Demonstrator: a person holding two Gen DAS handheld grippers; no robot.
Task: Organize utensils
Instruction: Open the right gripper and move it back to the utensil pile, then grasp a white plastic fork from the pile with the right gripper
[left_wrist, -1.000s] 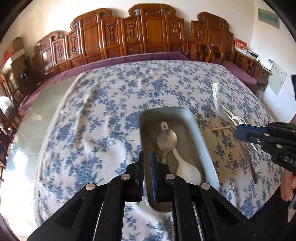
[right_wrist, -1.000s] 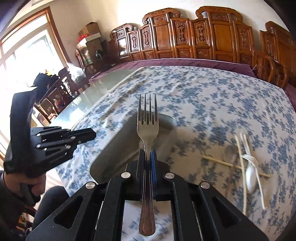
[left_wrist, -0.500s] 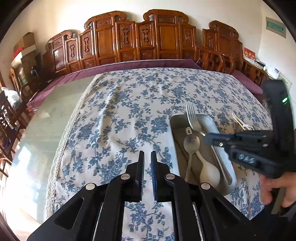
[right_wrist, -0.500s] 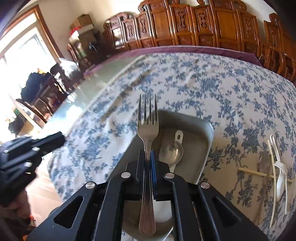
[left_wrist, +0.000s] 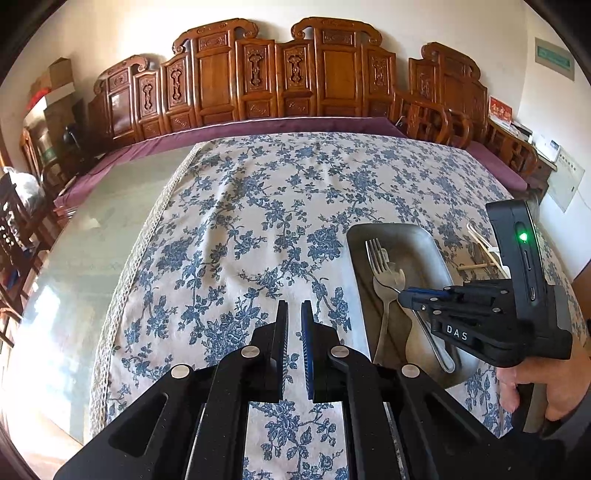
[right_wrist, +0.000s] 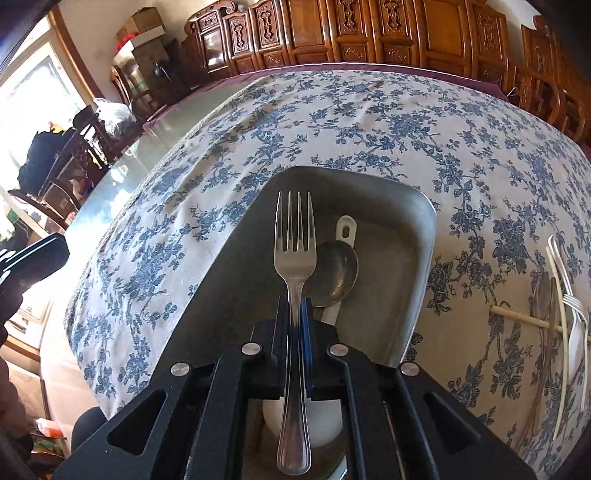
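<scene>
**Fork gripped over the tray, left gripper empty beside it**

Your right gripper (right_wrist: 295, 314) was clamped on the metal fork (right_wrist: 295, 243), pinching its neck just below the tines, with the handle running back between the finger mounts toward the camera. The right wrist view showed this grip plainly: the tines pointed away from you over the metal tray (right_wrist: 421, 258), where a metal spoon (right_wrist: 336, 273) lay with its bowl just right of the fork head, and a white spoon (right_wrist: 345, 227) stuck its holed handle end out behind it. That view could not tell you whether the fork touched the tray floor.

The left wrist view gave the side-on picture: your right gripper (left_wrist: 404, 295) was low over the tray (left_wrist: 354, 266), your hand (left_wrist: 535, 391) on its grip at the frame's right edge, and the fork (left_wrist: 376, 254) lay along the tray with its tines at the far end.

Your left gripper (left_wrist: 293, 321) was closed with only a thin slit between the pads and nothing in it, held over the floral tablecloth (left_wrist: 258, 206) left of the tray.

Only the right wrist view showed clearly what was outside the tray: a white plastic fork (right_wrist: 576, 325) and chopsticks (right_wrist: 524, 319) on the cloth to its right, well apart from it.
</scene>
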